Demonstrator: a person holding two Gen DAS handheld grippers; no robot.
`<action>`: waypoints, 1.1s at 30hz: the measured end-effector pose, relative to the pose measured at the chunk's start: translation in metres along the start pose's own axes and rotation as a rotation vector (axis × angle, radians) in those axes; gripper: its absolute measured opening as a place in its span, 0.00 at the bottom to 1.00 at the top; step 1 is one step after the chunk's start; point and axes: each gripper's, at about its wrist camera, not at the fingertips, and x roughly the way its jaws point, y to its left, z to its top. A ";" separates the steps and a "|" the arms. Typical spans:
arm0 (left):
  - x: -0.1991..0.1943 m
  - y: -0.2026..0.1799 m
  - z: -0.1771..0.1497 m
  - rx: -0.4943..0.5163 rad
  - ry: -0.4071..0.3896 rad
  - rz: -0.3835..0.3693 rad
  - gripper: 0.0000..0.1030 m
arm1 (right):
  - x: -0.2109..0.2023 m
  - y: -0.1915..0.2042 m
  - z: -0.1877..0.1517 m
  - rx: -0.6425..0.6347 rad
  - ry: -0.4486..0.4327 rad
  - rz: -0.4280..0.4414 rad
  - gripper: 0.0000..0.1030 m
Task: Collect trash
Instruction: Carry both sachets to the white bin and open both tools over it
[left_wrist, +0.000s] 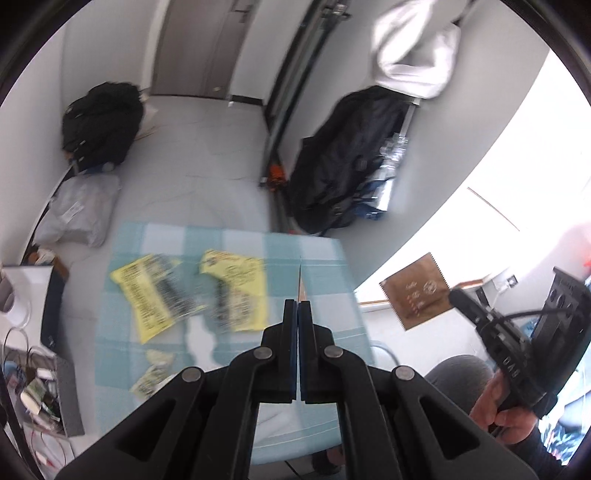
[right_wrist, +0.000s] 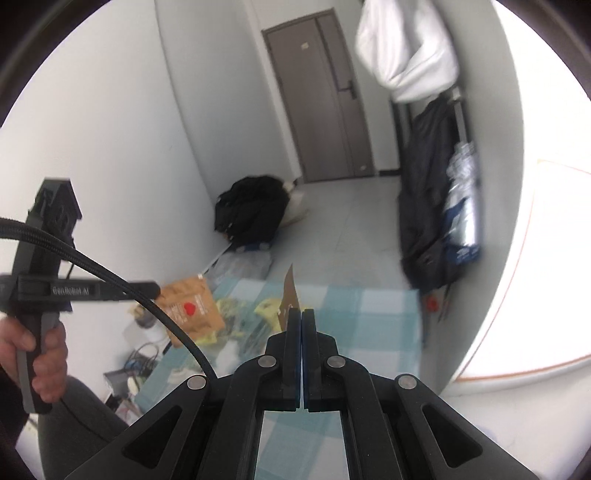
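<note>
My left gripper (left_wrist: 298, 303) and right gripper (right_wrist: 300, 312) each pinch a brown wrapper (left_wrist: 417, 293) (lifted clear), but two yellow wrappers (left_wrist: 236, 291) and small scraps (left_wrist: 153, 371) remain on the checked tabletop (left_wrist: 325, 266).

Two wrappers (left_wrist: 155, 291) (left_wrist: 240, 288) lay side by side on the bench (left_wrist: 325, 266), with scraps (left_wrist: 153, 373) nearer, at the left. Up over the bench, the left tongs (left_wrist: 298, 306) pinched the left packet (right_wrist: 192, 310), and the right tongs (right_wrist: 301, 314) pinched the right packet (left_wrist: 417, 295). Behind the bench was the floor (left_wrist: 207, 147). A bag (left_wrist: 79, 210) lay on it at the left, with a backpack (left_wrist: 103, 122) behind the bag. A coat (left_wrist: 343, 158) hung at the right, under a bundle (left_wrist: 413, 48). The door (right_wrist: 321, 99) stood at the far end.
</note>
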 end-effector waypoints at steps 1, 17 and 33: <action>0.003 -0.010 0.002 0.015 0.000 -0.010 0.00 | -0.013 -0.010 0.006 0.009 -0.023 -0.018 0.00; 0.143 -0.176 -0.007 0.266 0.216 -0.231 0.00 | -0.115 -0.192 -0.046 0.261 -0.032 -0.402 0.00; 0.303 -0.199 -0.085 0.423 0.603 -0.133 0.00 | -0.006 -0.295 -0.215 0.602 0.275 -0.320 0.00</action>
